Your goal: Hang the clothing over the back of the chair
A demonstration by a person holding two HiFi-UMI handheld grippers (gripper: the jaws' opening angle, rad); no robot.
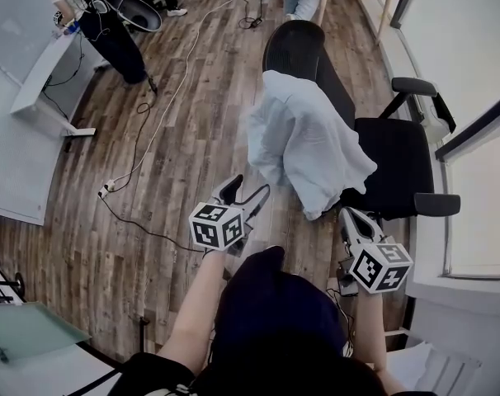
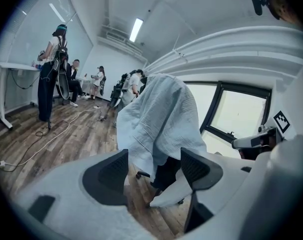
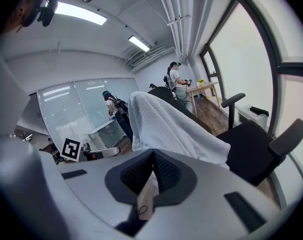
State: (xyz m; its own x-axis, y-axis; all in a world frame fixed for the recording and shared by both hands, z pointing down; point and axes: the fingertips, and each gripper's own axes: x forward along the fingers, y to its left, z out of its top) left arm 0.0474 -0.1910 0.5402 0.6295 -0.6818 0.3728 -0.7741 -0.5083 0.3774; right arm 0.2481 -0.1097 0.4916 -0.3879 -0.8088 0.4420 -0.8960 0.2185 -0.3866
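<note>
A pale blue garment (image 1: 304, 134) lies draped over the back of the black office chair (image 1: 394, 163) and hangs down on the floor side and onto the seat. My left gripper (image 1: 248, 192) is open, a little short of the cloth's lower hem, with nothing between its fingers; in the left gripper view the garment (image 2: 159, 119) hangs just beyond the left gripper (image 2: 154, 166). My right gripper (image 1: 353, 219) sits at the garment's lower corner by the seat. In the right gripper view the right gripper (image 3: 153, 159) is shut, with a white strip of the garment (image 3: 166, 124) pinched between its pads.
Several people stand at the back of the room (image 1: 110, 23), near a white desk (image 1: 44, 73). Cables (image 1: 163, 110) trail over the wooden floor left of the chair. A window sill (image 1: 473, 213) runs along the right, close behind the chair's armrests (image 1: 436, 205).
</note>
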